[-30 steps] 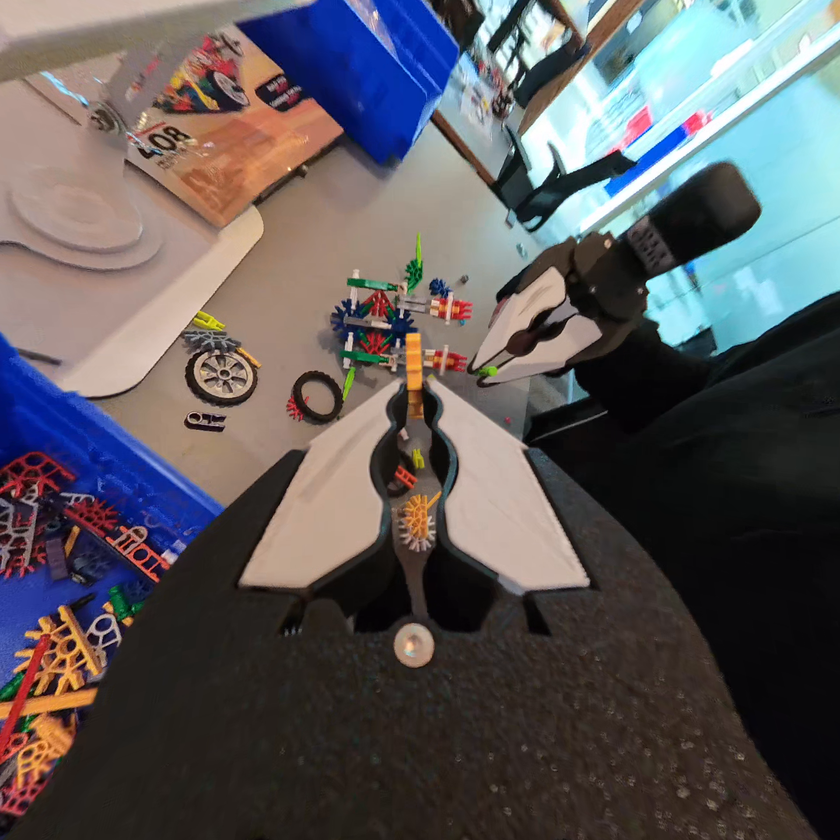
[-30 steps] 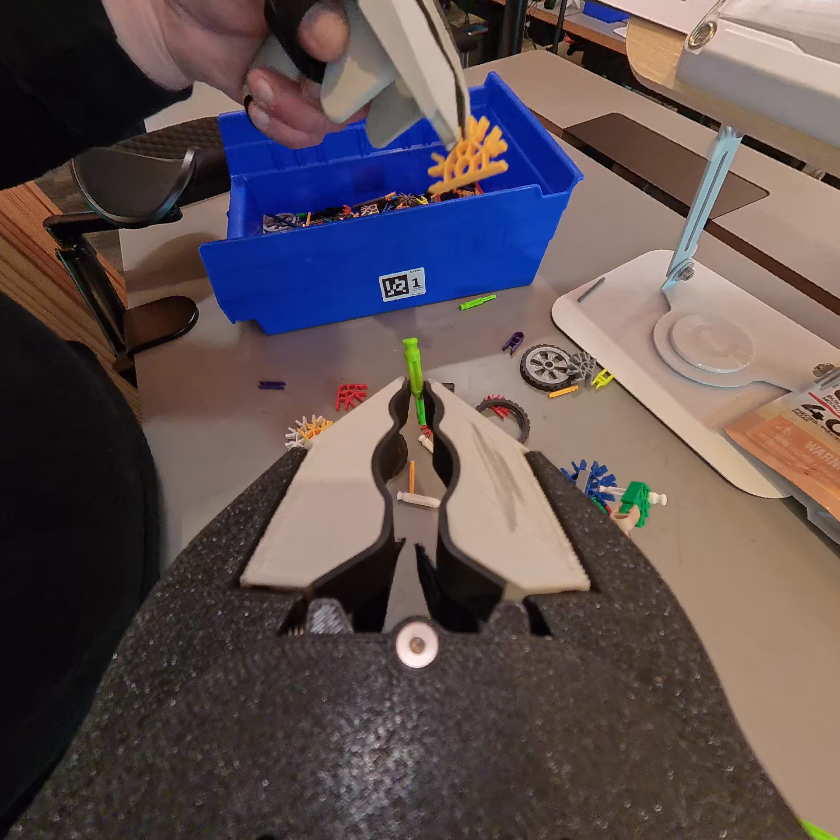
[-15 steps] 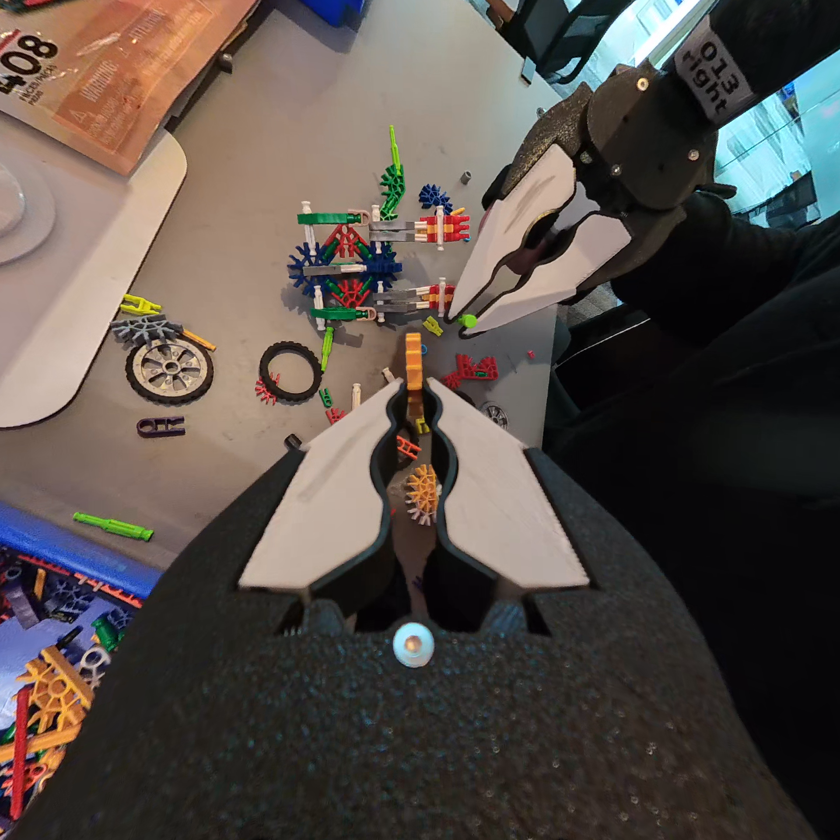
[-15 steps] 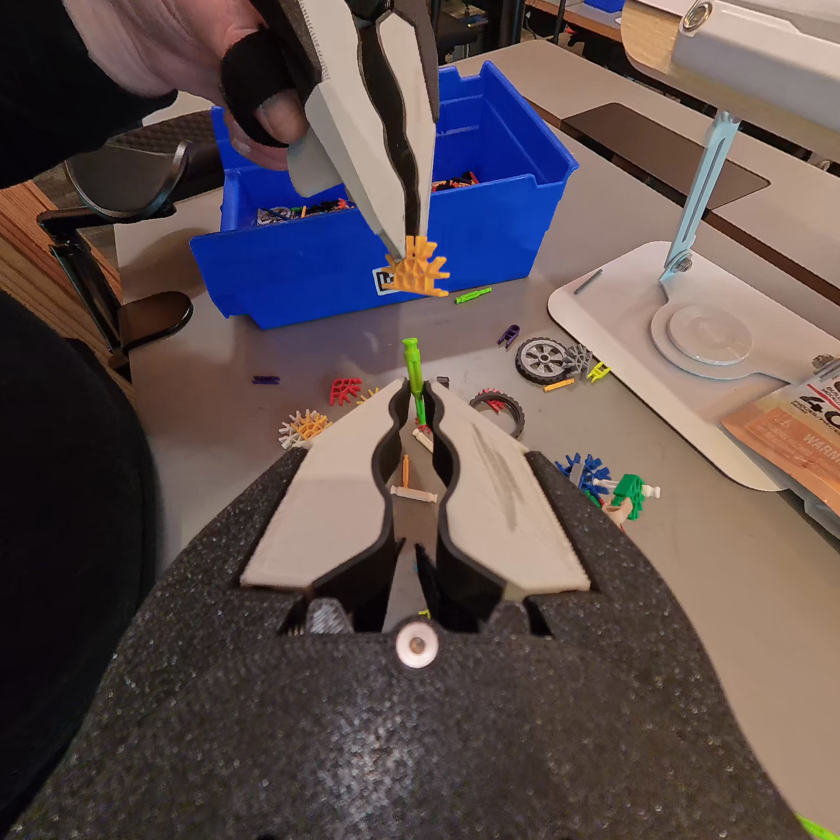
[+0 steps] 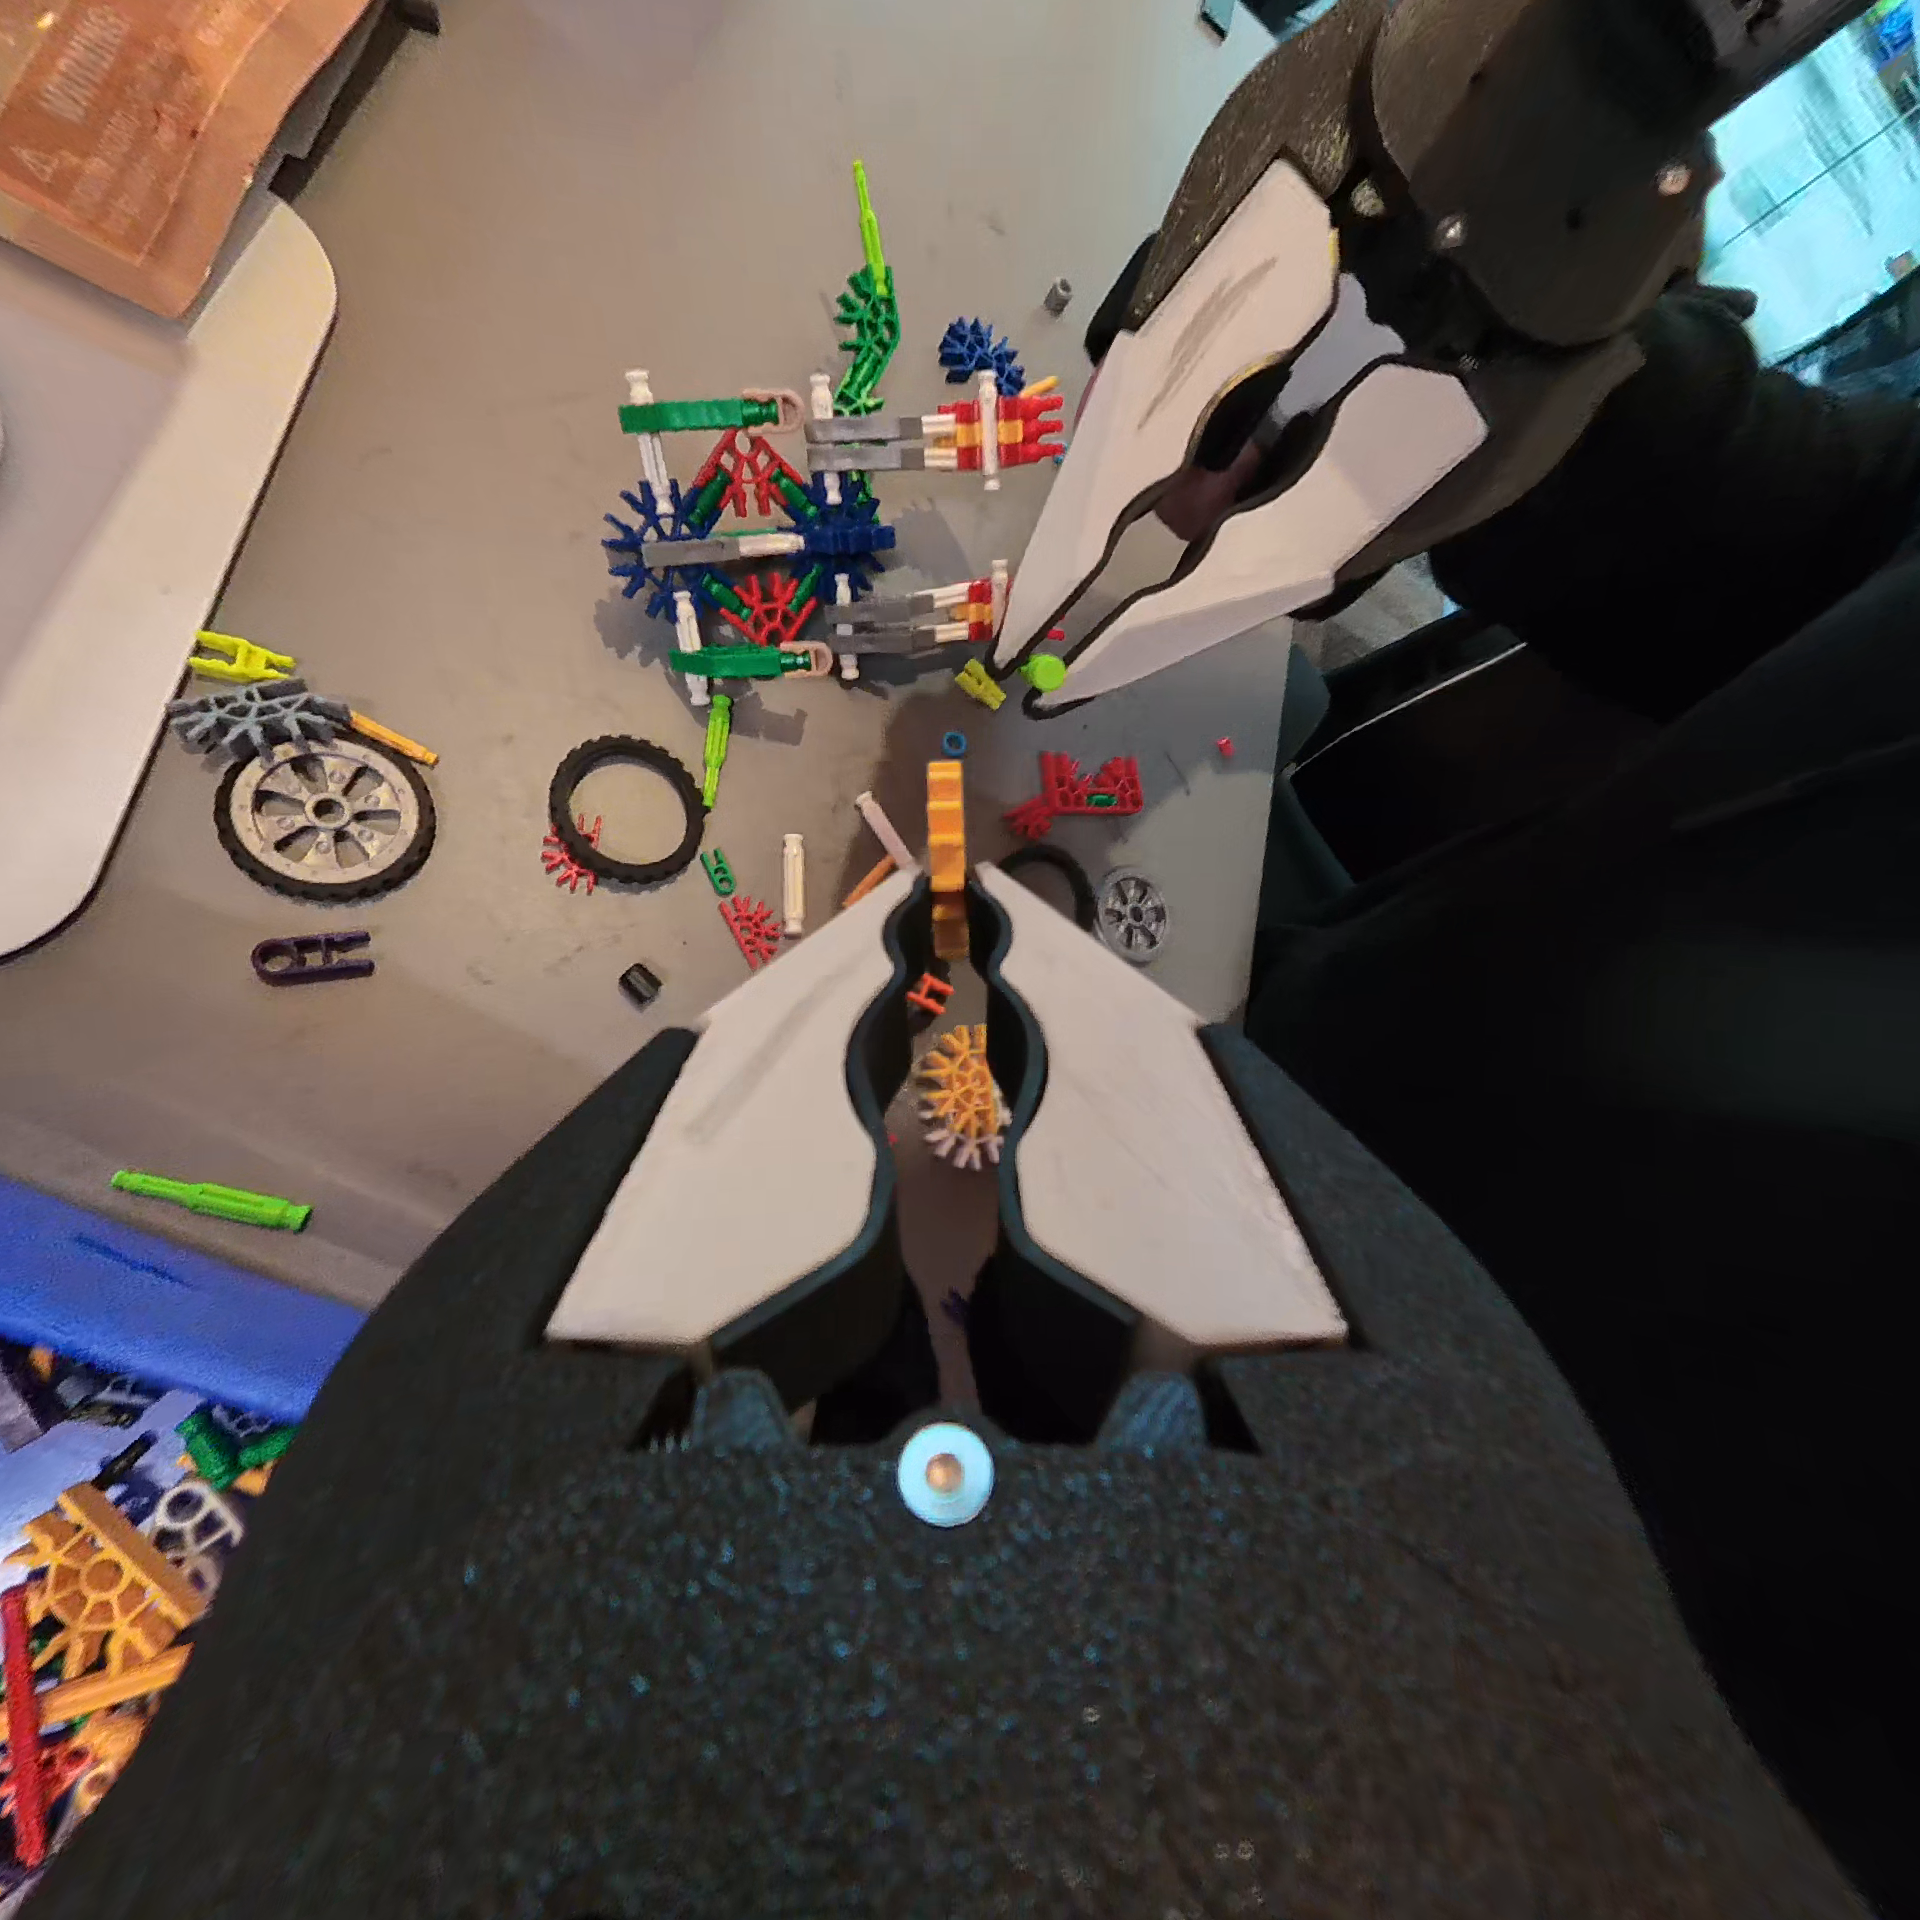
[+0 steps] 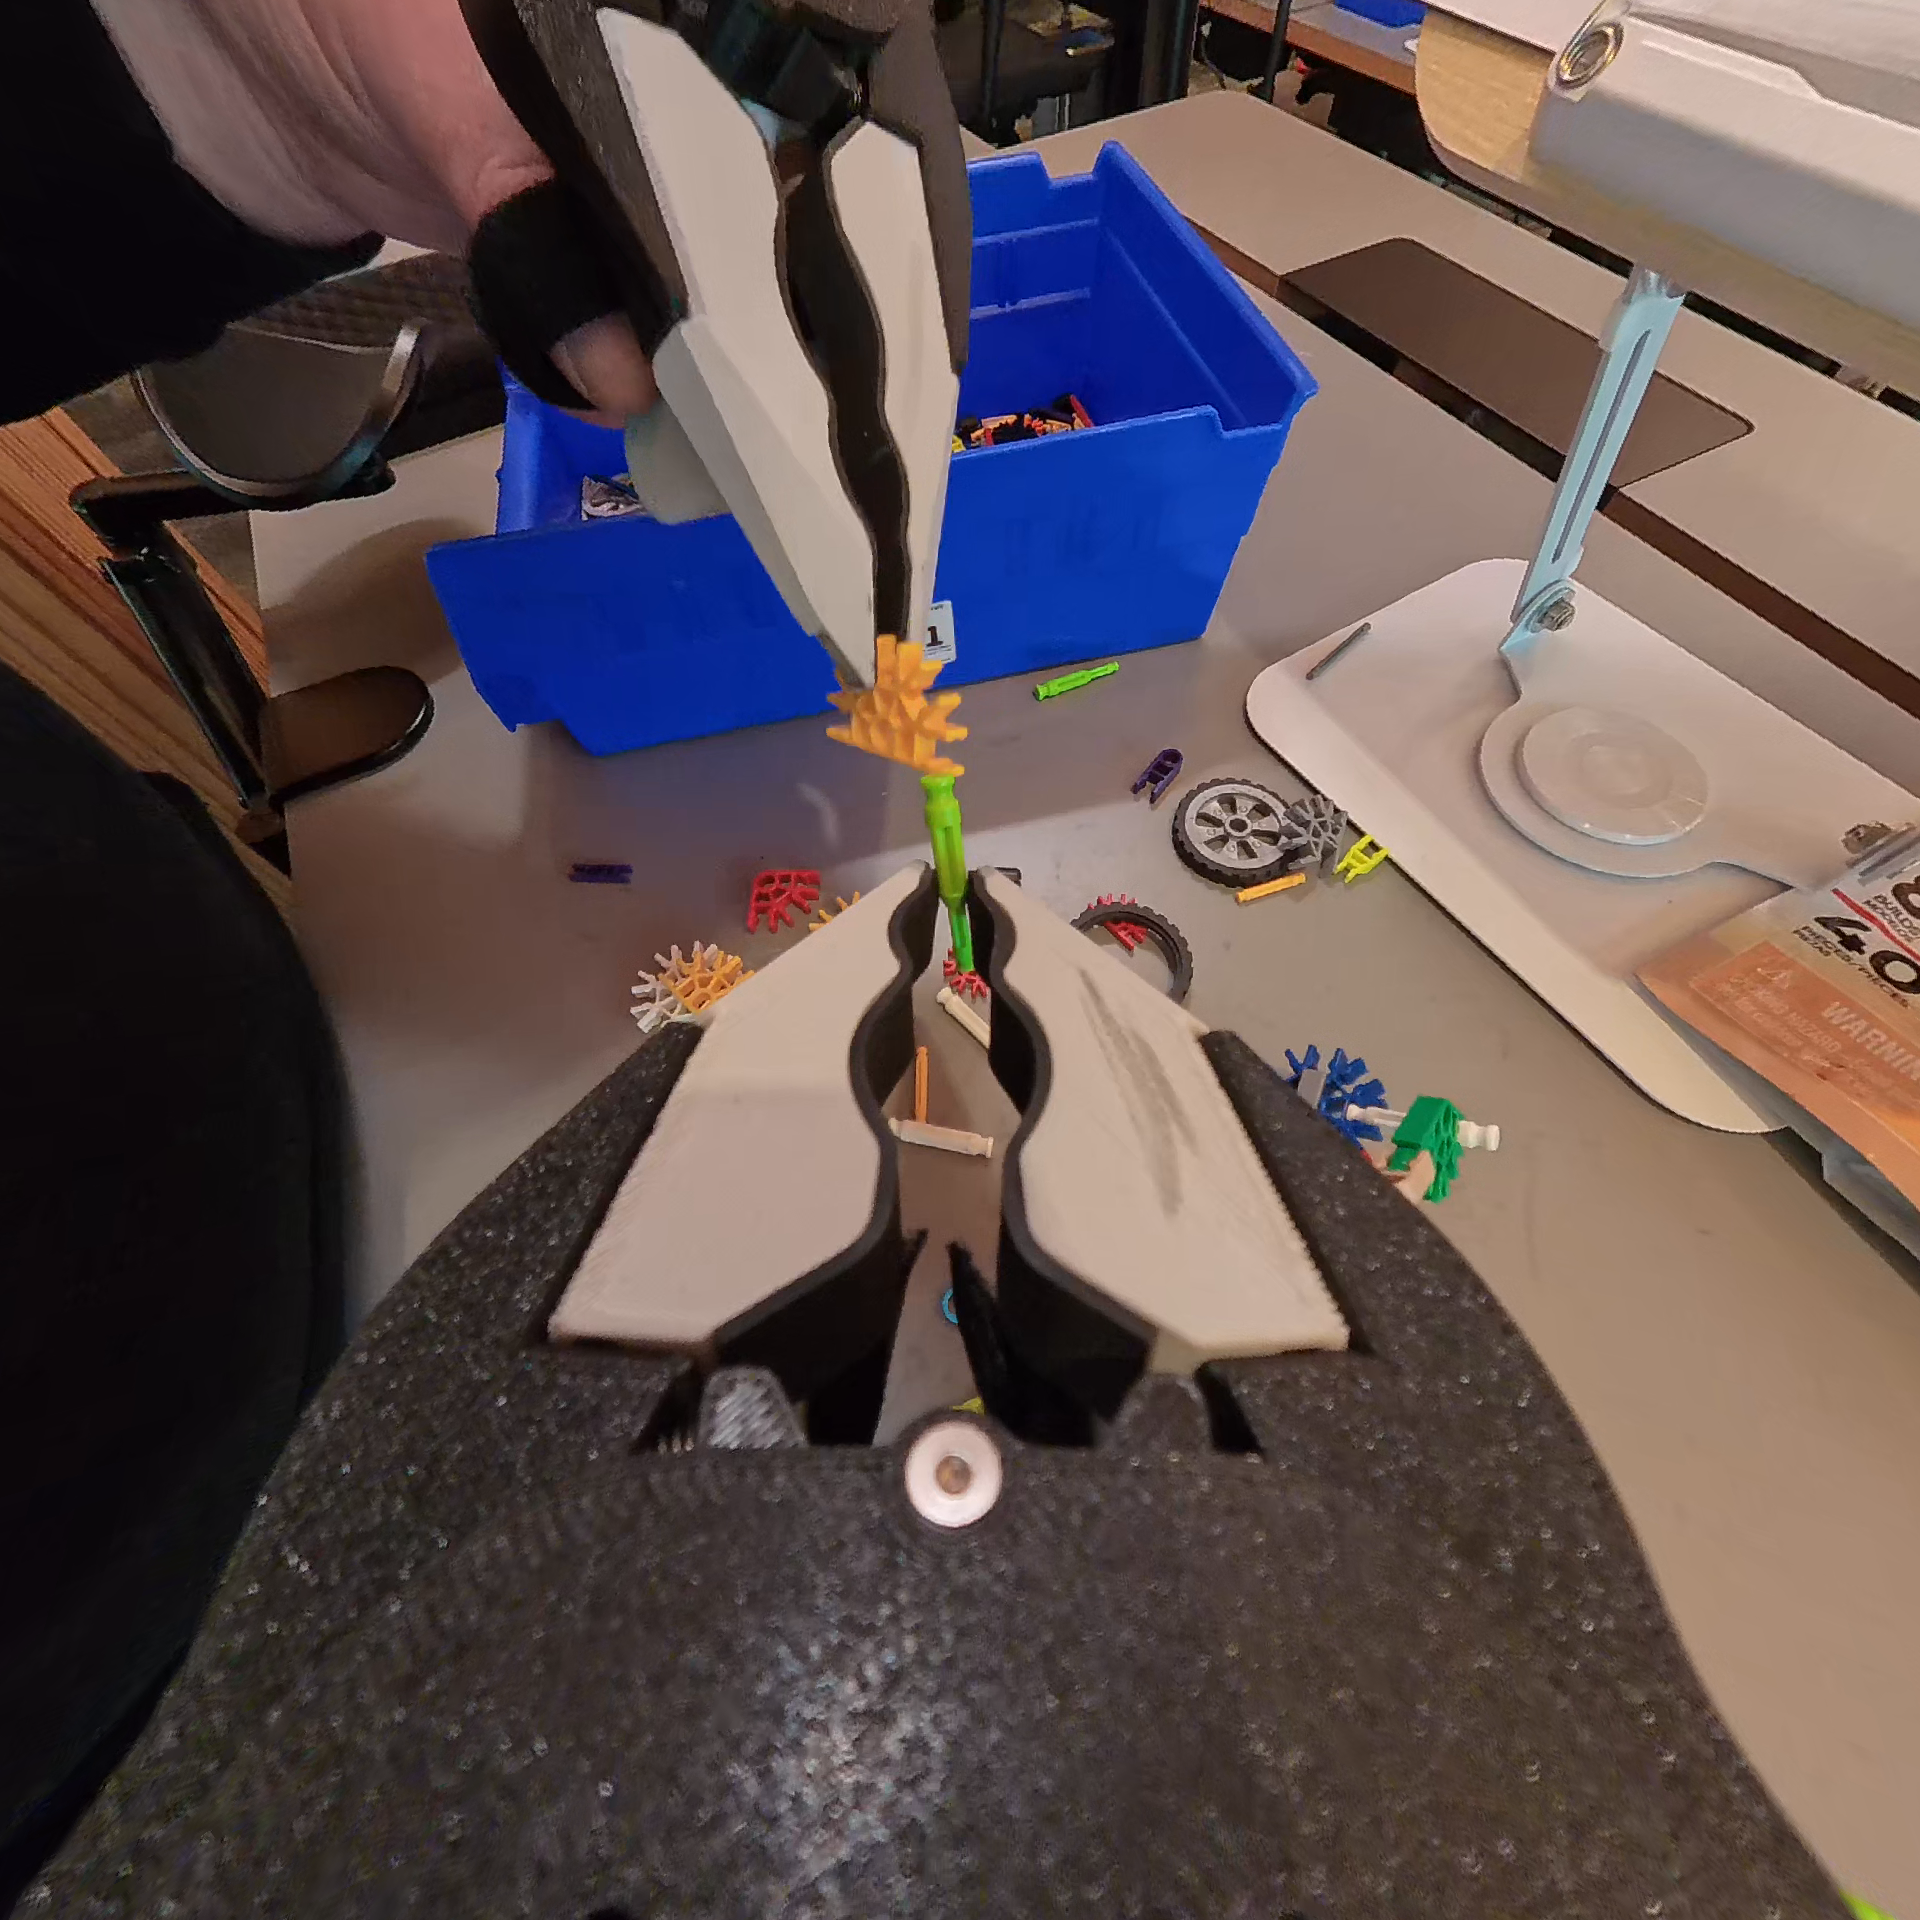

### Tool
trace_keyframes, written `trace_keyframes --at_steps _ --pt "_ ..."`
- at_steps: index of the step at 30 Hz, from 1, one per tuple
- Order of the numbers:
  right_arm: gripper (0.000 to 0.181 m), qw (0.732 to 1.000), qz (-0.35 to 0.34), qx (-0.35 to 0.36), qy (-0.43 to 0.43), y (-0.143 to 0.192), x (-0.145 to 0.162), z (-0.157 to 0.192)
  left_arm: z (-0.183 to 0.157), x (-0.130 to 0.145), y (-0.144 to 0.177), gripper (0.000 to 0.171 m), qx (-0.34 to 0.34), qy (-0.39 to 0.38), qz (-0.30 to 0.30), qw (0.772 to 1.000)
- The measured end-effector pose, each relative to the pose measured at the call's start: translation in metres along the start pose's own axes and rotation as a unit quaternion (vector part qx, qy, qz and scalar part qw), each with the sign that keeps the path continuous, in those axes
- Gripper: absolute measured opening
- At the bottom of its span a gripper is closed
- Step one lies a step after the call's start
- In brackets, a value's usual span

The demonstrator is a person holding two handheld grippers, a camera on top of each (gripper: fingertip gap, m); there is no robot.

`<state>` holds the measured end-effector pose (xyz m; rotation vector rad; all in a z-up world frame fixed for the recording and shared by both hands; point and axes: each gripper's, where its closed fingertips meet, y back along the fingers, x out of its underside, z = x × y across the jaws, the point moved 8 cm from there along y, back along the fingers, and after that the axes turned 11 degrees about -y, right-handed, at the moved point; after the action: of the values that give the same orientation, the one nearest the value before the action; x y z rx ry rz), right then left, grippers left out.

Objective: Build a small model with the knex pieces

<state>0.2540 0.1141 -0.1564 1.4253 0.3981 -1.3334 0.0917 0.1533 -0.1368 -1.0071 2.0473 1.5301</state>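
My left gripper point(image 5: 945, 883) is shut on an orange snowflake connector point(image 5: 945, 831), seen edge-on between its tips. In the right wrist view that gripper point(image 6: 883, 649) comes down from above with the connector point(image 6: 896, 712) at its tip. My right gripper point(image 6: 948, 878) is shut on a lime green rod point(image 6: 943, 831) that points up. The rod's top end touches the underside of the orange connector. In the left wrist view the right gripper point(image 5: 1023, 675) shows the rod's end point(image 5: 1042, 671) between its tips, above the grey table point(image 5: 499, 343).
A multicolour rod-and-connector assembly point(image 5: 790, 520) lies mid-table. Loose pieces surround it: a grey wheel point(image 5: 324, 810), a black tyre point(image 5: 623, 810), a red connector point(image 5: 1081, 795). A blue bin point(image 6: 1091, 520) of parts stands behind. A white lamp base point(image 6: 1558, 748) and a box point(image 6: 1818, 997) sit right. There is about 5 centimeters between the tips of the two grippers. My left gripper's tips are some 15 centimeters from the grey wheel point(image 5: 324, 810). Look for it in the right wrist view point(image 6: 1241, 826) too.
My left gripper has come down and toward my right gripper with the orange connector, from over the blue bin to the top of the green rod. My right gripper has barely moved.
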Motion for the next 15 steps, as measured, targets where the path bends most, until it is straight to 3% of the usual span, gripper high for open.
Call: trace_keyframes --at_steps 15 --pt "0.005 0.999 -0.004 0.050 -0.018 0.027 0.009 0.013 -0.047 -0.006 -0.027 0.004 0.069 -0.025 0.004 0.997"
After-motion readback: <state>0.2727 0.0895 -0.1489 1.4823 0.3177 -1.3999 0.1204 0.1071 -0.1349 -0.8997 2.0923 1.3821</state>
